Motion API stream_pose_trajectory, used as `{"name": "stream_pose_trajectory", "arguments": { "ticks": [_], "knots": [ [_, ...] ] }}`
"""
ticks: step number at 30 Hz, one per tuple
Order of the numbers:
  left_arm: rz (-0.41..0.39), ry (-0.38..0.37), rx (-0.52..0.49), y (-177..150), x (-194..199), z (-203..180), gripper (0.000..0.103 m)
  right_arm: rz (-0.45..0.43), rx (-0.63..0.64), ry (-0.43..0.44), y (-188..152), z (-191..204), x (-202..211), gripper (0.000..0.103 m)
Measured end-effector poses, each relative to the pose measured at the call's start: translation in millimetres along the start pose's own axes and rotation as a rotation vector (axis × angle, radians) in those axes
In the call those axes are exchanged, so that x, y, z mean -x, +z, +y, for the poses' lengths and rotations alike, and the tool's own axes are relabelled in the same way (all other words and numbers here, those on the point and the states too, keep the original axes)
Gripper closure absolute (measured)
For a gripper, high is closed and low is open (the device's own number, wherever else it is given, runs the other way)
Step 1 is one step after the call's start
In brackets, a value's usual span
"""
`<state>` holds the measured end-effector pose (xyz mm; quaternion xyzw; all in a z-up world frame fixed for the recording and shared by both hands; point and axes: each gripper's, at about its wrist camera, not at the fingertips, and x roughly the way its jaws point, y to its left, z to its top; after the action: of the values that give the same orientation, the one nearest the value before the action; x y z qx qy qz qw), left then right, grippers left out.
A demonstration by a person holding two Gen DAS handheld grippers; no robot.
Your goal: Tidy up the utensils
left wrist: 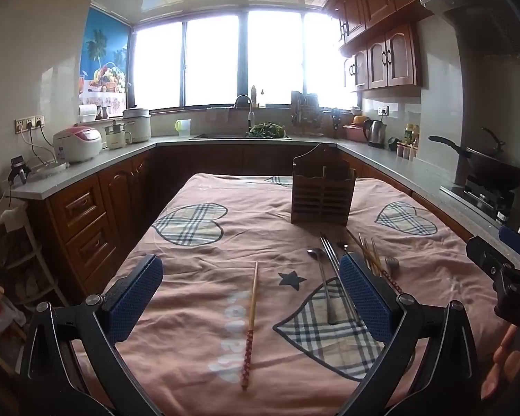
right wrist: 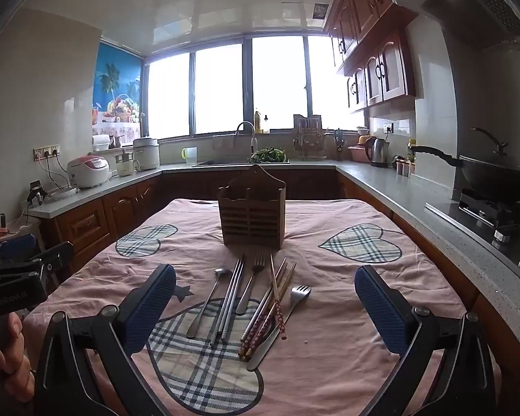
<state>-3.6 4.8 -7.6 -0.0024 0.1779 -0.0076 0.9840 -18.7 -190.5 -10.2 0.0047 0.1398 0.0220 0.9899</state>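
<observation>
- Utensils, left wrist view: a lone chopstick [left wrist: 250, 322] lies lengthwise on the pink cloth [left wrist: 197, 242], between the fingers of the left gripper [left wrist: 251, 298]. Tongs spread wide, nothing in them; lined up so, they look set to come down on this stray piece.
- The rest of the set sits at 2 o'clock of that chopstick: spoon [left wrist: 324, 284], metal chopsticks [left wrist: 331, 260], more behind the right-hand pad, partly hidden.
- Wooden holder [left wrist: 323, 190] stands upright at 1 o'clock, beyond the pile, slots up; likely the destination.
- Right gripper [left wrist: 502, 274] shows at the 3 o'clock edge only; its jaws can't be read from here.
- Right wrist view: right gripper [right wrist: 265, 303] also wide open and empty, framing the main cluster: spoon [right wrist: 208, 301], metal chopsticks [right wrist: 229, 301], fork [right wrist: 251, 284], patterned chopsticks [right wrist: 268, 308], a second fork [right wrist: 284, 322] crossing under them.
- Pieces fan out and overlap, so single picks look fiddly.
- Holder [right wrist: 252, 208] at 12 o'clock, well apart from the pile, seemingly empty.
</observation>
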Motion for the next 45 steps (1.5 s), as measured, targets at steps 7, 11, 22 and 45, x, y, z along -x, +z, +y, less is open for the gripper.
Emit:
{"name": "stream_pose_trajectory", "arguments": {
  "ticks": [7, 11, 22, 45],
  "knots": [
    [0.0, -0.001, 0.003, 1.2, -0.5, 4.6, 0.0, -0.003, -0.001, 0.006, 1.2, 0.2, 0.3, 0.0],
    [-0.002, -0.002, 0.004, 1.7, 0.4, 3.5, 0.0, -0.002, -0.001, 0.003, 3.5, 7.7, 3.0, 0.0],
    [0.005, -0.001, 0.002, 1.1, -2.3, 2.9, 0.0, -0.002, -0.003, 0.007, 3.8, 6.4, 3.2, 0.0],
    [0.306, -0.043, 0.042, -4.0, -94.0, 36.2, 0.0, 0.182, -0.06, 0.133, 5.0, -6.1, -53.8, 0.0]
  ]
}}
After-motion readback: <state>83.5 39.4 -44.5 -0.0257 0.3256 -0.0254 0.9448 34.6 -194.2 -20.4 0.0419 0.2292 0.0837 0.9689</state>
